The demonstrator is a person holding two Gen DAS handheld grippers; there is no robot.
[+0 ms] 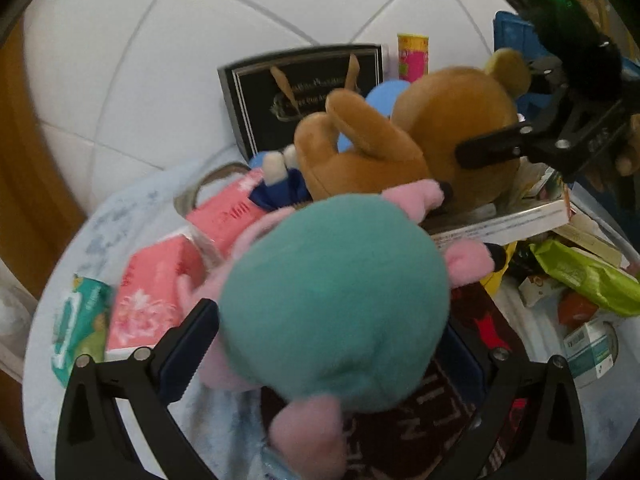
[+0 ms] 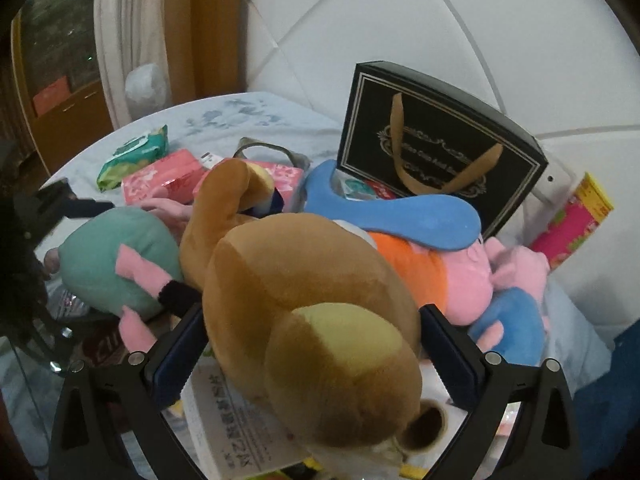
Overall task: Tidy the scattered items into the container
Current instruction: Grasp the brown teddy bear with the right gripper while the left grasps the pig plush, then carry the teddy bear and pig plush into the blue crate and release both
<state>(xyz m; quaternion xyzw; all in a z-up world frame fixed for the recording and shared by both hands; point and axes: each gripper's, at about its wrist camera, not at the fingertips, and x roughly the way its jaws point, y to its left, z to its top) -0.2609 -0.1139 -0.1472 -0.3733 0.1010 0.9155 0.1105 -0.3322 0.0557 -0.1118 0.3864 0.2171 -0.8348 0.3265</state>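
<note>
Over the heaped bed, lower centre of both views: each gripper pinches a soft toy.

Left wrist view, left to right: wipes pack [image 1: 78, 316] and pink tissue packs [image 1: 154, 300] lie loose at lower left; the left gripper [image 1: 332, 336] has its jaws pressed onto the green toy [image 1: 336, 292], which fills the gap, long axis running away from the camera. Black gift bag [image 1: 304, 92], probably the container, stands upright at upper centre, past the toy. At right, the right gripper [image 2: 310, 354] clamps the brown bear [image 2: 304, 320]; in its own view the bag sits upper right, seemingly nearer.
</note>
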